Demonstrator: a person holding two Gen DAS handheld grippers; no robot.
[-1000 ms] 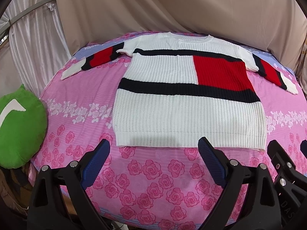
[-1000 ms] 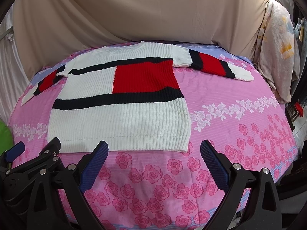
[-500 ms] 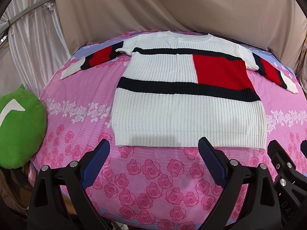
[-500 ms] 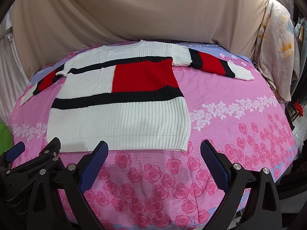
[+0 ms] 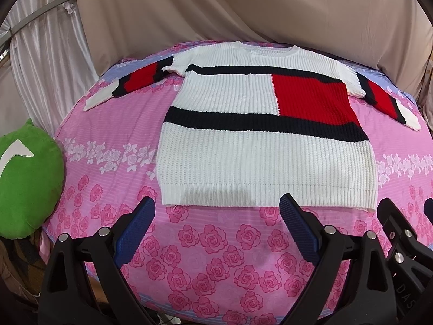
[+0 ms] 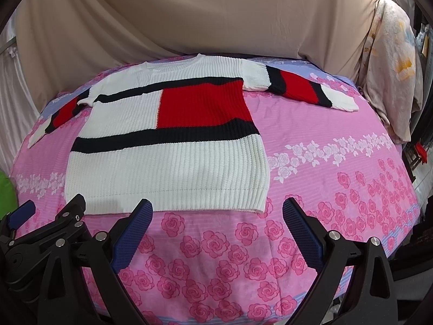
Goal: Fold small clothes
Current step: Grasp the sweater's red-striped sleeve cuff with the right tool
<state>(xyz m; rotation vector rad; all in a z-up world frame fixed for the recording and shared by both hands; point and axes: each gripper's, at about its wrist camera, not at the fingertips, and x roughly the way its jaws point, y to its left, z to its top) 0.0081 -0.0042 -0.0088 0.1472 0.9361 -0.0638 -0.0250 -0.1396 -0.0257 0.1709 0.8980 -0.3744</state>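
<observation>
A white knit sweater (image 5: 259,159) (image 6: 167,162) with black bands and a red block lies flat, front up, on the pink rose-print sheet (image 5: 216,249). Both sleeves are spread out to the sides, and its hem faces me. My left gripper (image 5: 217,211) hovers open just short of the hem's left half, with nothing between its blue pads. Over the hem's right corner, my right gripper (image 6: 217,211) is open as well and holds nothing. The right gripper's black frame (image 5: 397,233) shows at the right edge of the left wrist view.
A green cushion (image 5: 27,178) sits off the bed's left side. Beige drapes (image 6: 189,13) hang behind the bed. A pale floral cloth (image 6: 392,62) hangs at the right. The sheet's front strip (image 6: 216,257) lies bare between hem and grippers.
Both views have crept slightly forward toward the sweater's hem. The grippers stay open and the sweater has not moved.
</observation>
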